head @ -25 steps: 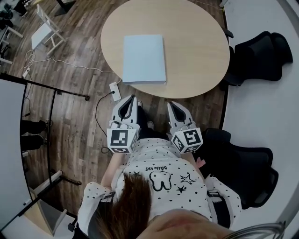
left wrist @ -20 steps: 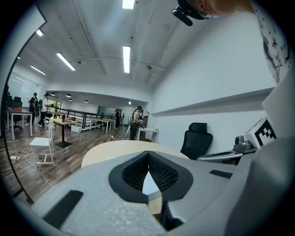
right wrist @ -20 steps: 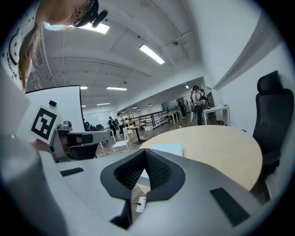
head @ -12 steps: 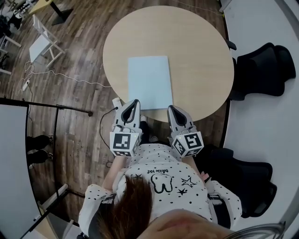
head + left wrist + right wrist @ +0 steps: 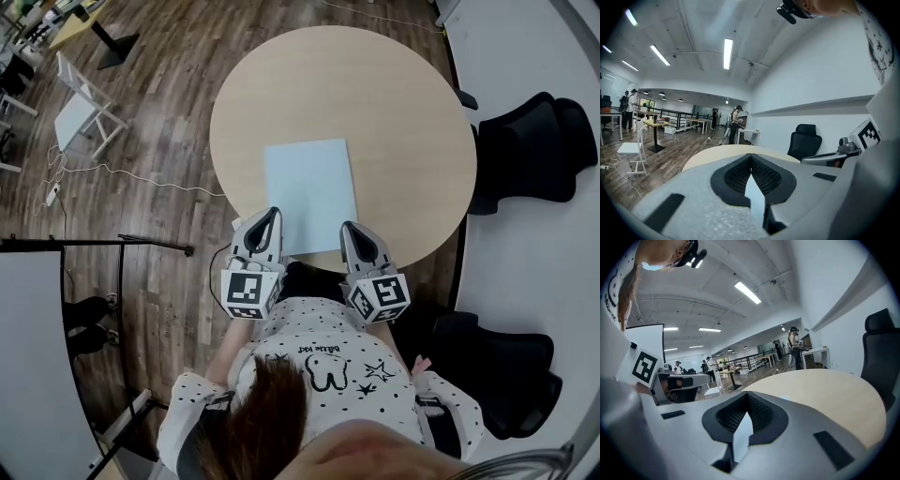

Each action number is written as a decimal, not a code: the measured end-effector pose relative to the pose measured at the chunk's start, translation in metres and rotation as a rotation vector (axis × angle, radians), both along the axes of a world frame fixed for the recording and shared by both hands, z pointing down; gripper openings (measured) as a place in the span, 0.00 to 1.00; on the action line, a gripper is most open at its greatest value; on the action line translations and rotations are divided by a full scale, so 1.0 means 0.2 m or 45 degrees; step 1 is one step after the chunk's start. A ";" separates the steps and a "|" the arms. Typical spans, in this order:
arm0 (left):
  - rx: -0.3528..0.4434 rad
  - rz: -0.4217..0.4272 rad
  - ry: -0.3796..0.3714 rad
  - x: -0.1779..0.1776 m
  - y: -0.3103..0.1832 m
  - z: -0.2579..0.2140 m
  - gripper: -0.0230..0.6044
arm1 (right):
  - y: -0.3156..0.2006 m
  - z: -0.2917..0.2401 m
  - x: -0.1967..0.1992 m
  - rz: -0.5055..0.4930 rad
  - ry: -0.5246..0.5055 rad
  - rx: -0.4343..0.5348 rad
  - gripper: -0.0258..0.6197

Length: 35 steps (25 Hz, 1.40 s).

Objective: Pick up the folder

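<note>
A pale blue folder lies flat on the round wooden table, close to its near edge. In the head view both grippers point forward at it. The tip of my left gripper sits over the folder's near left corner, and my right gripper is over its near right corner. Whether either touches the folder cannot be told. Both are shut with nothing held. In the left gripper view, my left gripper has its black pads together. The right gripper view shows the same for my right gripper, with the tabletop ahead.
Two black office chairs stand right of the table by a white wall. A white chair and a cable are on the wooden floor at left, near a black rail. People stand far off in the room.
Both grippers have moved forward from over the floor to the table's near edge, and their tips now overlap the folder's near corners. Both stayed shut.
</note>
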State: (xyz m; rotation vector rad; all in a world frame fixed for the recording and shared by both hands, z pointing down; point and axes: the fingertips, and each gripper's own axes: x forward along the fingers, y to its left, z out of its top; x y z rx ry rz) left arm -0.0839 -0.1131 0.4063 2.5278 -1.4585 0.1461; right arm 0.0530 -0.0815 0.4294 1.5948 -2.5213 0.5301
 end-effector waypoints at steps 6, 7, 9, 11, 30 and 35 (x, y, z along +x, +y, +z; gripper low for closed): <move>-0.027 0.018 0.004 0.02 -0.03 0.03 0.06 | -0.02 0.02 0.03 0.023 -0.007 -0.021 0.05; -0.027 0.016 0.005 0.03 -0.03 0.03 0.06 | -0.03 0.02 0.03 0.020 -0.008 -0.020 0.05; -0.029 0.008 0.005 0.05 -0.04 0.03 0.06 | -0.04 0.02 0.05 0.012 -0.007 -0.018 0.05; -0.030 -0.002 0.003 0.06 -0.04 0.03 0.06 | -0.05 0.01 0.07 0.004 -0.008 -0.017 0.05; 0.012 -0.094 -0.004 0.10 -0.04 -0.07 0.06 | -0.10 -0.10 0.22 -0.047 -0.017 0.054 0.05; 0.012 -0.092 0.000 0.12 -0.05 -0.07 0.06 | -0.11 -0.09 0.22 -0.054 -0.015 0.049 0.05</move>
